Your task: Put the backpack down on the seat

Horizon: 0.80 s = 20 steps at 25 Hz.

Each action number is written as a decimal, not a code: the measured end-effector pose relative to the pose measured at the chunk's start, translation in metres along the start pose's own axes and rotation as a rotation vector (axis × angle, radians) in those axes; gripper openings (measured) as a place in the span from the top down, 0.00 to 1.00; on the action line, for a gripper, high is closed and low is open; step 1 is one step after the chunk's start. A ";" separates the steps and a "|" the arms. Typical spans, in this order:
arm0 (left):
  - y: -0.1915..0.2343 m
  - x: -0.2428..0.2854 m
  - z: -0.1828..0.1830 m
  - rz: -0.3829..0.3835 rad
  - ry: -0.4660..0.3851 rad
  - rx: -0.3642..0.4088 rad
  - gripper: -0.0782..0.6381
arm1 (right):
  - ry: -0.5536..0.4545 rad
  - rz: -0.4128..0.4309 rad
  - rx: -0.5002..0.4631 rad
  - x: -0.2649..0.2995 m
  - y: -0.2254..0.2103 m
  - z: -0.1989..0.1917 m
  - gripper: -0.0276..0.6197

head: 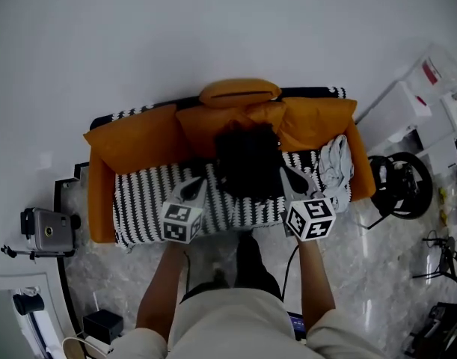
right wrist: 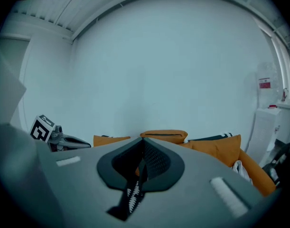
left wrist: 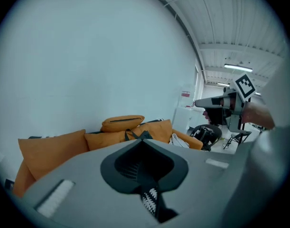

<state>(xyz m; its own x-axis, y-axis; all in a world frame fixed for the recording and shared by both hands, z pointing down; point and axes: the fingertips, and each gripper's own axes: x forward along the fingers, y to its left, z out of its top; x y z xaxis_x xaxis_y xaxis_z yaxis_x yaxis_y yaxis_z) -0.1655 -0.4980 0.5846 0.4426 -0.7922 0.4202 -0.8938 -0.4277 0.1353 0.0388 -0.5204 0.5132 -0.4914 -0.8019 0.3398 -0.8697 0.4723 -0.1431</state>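
Observation:
A black backpack (head: 247,161) rests on the striped seat of the orange sofa (head: 142,200), leaning against the back cushions. My left gripper (head: 200,182) hovers at its left side and my right gripper (head: 286,173) at its right, both just in front of the sofa's front edge. Neither touches the backpack. In the left gripper view the jaws (left wrist: 144,144) are shut with nothing between them, and only a dark strap (left wrist: 138,135) of the backpack shows above them. In the right gripper view the jaws (right wrist: 142,144) are likewise shut and empty.
An orange bolster (head: 239,92) lies on top of the backrest. A white cloth (head: 335,163) is bunched at the seat's right end. A camera on a stand (head: 45,230) is at the left, a black wheel-like device (head: 400,185) and white boxes (head: 408,111) at the right.

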 end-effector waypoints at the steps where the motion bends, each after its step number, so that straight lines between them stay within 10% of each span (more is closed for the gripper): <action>1: -0.005 -0.010 0.005 -0.008 -0.019 0.010 0.88 | -0.023 -0.002 -0.012 -0.010 0.007 0.005 0.95; 8: -0.025 -0.080 0.034 -0.060 -0.163 -0.043 0.88 | -0.092 0.007 -0.064 -0.070 0.050 0.020 0.95; 20: -0.075 -0.171 0.088 -0.059 -0.312 0.152 0.88 | -0.204 0.019 -0.174 -0.152 0.112 0.060 0.95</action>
<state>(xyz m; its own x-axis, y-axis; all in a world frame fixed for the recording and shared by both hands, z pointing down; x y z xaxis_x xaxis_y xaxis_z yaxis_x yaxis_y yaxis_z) -0.1674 -0.3688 0.4243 0.5147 -0.8492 0.1182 -0.8555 -0.5178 0.0058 0.0129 -0.3677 0.3897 -0.5219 -0.8412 0.1412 -0.8481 0.5295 0.0198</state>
